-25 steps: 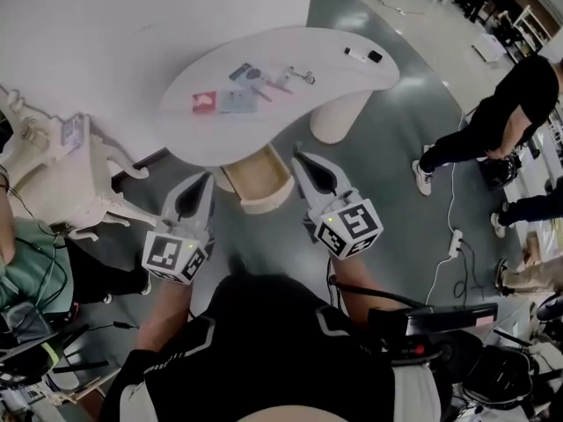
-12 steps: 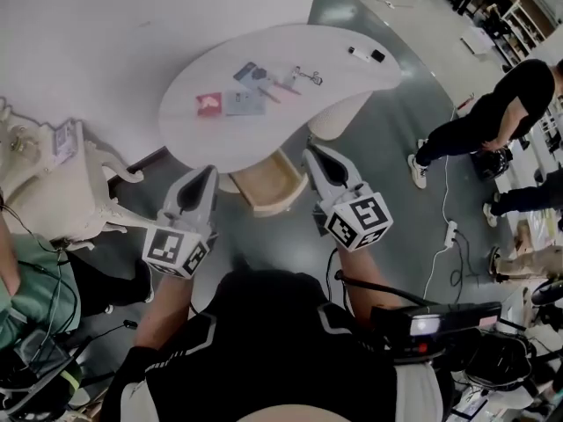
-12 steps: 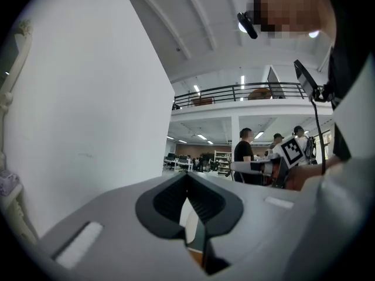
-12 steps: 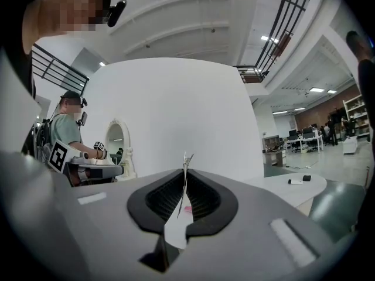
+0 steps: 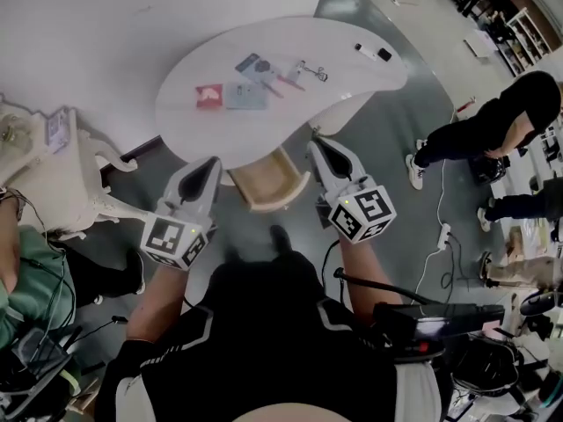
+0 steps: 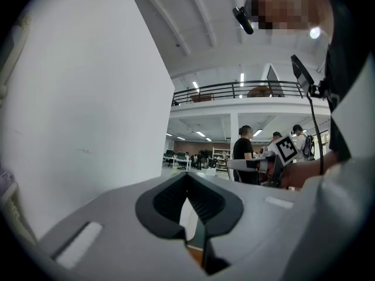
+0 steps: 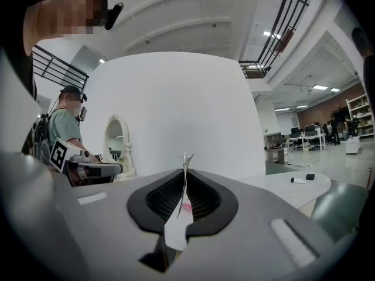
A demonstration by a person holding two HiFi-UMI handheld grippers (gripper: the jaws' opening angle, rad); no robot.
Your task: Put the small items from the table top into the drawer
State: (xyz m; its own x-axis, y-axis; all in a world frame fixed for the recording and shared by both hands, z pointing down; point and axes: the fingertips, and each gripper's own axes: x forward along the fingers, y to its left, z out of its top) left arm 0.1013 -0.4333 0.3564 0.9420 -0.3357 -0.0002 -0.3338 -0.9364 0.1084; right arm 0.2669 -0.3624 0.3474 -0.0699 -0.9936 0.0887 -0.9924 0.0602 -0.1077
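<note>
Several small items lie on the white curved table [image 5: 352,82]: a red card [image 5: 208,96], a grey-blue card [image 5: 245,97], another card [image 5: 250,62], a pink pen [image 5: 290,83], metal clips [image 5: 310,70] and a small black and white pair [image 5: 373,53] at the right end. Under the table's near edge a wooden drawer [image 5: 264,200] stands pulled out. My left gripper [image 5: 211,161] [image 6: 187,175] is shut and empty, left of the drawer. My right gripper [image 5: 315,141] [image 7: 185,170] is shut and empty, just right of it. Both point at the table edge.
A white ornate dresser [image 5: 62,178] stands at the left, with a seated person in green [image 5: 22,280] beside it. Another person in black [image 5: 501,121] stands on the grey floor at the right, near cables [image 5: 444,236]. A white wall [image 5: 106,25] rises behind the table.
Both grippers have moved forward toward the table and now flank the open drawer. Both stay shut. The items on the table have not moved.
</note>
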